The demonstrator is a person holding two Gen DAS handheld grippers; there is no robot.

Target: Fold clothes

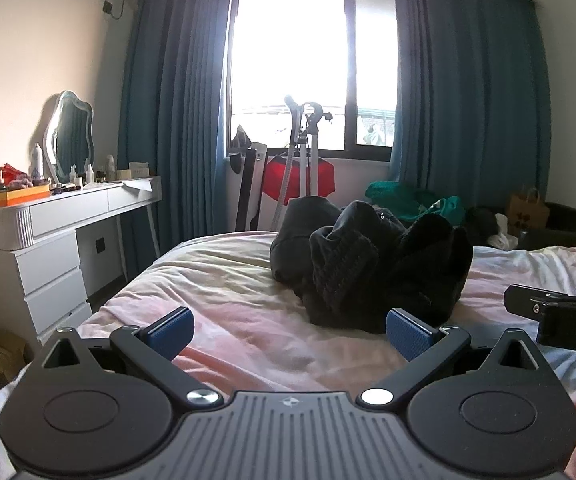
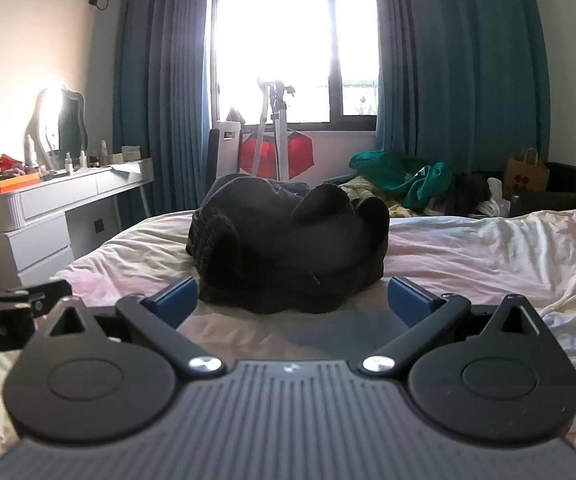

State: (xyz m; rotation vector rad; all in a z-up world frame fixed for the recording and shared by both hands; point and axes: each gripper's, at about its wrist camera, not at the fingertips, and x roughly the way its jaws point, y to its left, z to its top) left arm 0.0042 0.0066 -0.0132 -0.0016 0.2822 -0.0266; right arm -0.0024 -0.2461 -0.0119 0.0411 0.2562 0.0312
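Looking along the left gripper from the left wrist camera, its jaws are standing wide apart with nothing between the blue pads. A crumpled heap of dark clothes is lying on the bed, just beyond the jaws and slightly to their right, on a pale pink and yellow sheet. The heap is bunched up, not flat, with a ribbed knit fold facing the camera. The right gripper is poking in from the right edge, low over the sheet and near the heap; from here I cannot tell how its jaws are standing. A white dresser with a mirror is standing against the left wall, and blue curtains are hanging on both sides of a bright window.

Turning to the right wrist camera, the right gripper is holding its jaws spread wide and empty too. The dark clothes are sitting straight ahead, just past the pads and centred between them, not touched by either one. The left gripper is showing at the left edge, beside the bed's near corner. Green garments are piling up behind the bed on the right, near a brown paper bag.
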